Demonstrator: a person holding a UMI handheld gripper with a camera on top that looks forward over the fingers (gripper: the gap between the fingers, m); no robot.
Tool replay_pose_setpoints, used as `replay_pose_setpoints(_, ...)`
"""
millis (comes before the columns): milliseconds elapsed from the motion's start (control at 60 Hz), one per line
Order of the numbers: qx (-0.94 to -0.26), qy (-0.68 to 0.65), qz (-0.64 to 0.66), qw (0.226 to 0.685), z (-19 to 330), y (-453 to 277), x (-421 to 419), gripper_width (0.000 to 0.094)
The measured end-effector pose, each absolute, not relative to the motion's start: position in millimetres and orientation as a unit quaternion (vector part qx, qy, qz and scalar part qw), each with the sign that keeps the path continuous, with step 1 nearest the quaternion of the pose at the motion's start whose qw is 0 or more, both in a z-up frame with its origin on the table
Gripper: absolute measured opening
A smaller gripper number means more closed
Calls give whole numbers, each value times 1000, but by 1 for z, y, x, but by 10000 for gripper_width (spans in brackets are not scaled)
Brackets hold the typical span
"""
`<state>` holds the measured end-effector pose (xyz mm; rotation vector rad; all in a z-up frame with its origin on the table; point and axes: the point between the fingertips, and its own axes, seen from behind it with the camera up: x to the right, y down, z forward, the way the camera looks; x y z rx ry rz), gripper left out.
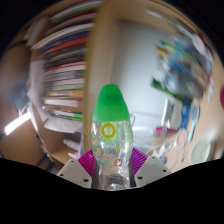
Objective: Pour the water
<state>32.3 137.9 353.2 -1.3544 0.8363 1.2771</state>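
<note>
While the bottle (112,140) stands upright between the two fingers, its clear body fills the gap between them and its green cap points up and away from the claw (112,166). A round yellow and green label sits on the front of the bottle, just below the cap. The purple pads (87,160) press against the lower part of the bottle from either side, so the claw is closed on it, only as wide apart as the bottle itself. No support shows under the bottle; it is held up by the fingers alone.

Beyond the bottle, on one side, rise tall shelves (65,70) packed with books and papers, curving up overhead. On the other side a pale wall carries a green and white poster or board (180,60), its details too blurred to read. Lower down, near the finger on that side, some small cluttered things lie on a worktop (175,140), too small to tell apart. A bright strip of light (15,124) shows low beside the shelves.
</note>
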Motion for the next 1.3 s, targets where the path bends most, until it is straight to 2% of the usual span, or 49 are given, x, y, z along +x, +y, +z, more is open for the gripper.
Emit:
replay_pose_setpoints(83,-608,242,365,663,390,125,108,434)
replay_pose_setpoints(150,-622,184,207,733,412,120,153,435)
replay_pose_setpoints(200,-619,151,107,763,410,106,203,435)
replay_pose_setpoints(250,-629,146,34,763,396,116,228,434)
replay_pose_setpoints(300,-642,139,-10,754,365,121,253,434)
replay_pose_setpoints(433,-707,134,-90,688,237,128,303,439)
replay_pose_setpoints(500,-733,132,-96,660,187,129,302,440)
replay_pose_setpoints(600,-752,130,-93,640,135,129,303,446)
replay_pose_setpoints(750,-768,130,-81,622,83,124,299,471)
replay_pose_setpoints(783,-740,129,-87,654,96,124,302,477)
replay_pose_setpoints(833,-732,123,-91,664,97,122,300,478)
replay_pose_setpoints(950,-726,121,-99,669,97,120,299,479)
replay_pose_setpoints(1050,-740,121,-98,654,94,121,299,531)
replay_pose_setpoints(1100,-767,124,-93,623,81,119,300,605)
replay_pose_setpoints(1167,-789,136,-78,594,71,108,295,853)
replay_pose_setpoints(1300,-794,151,-75,584,88,67,282,840)
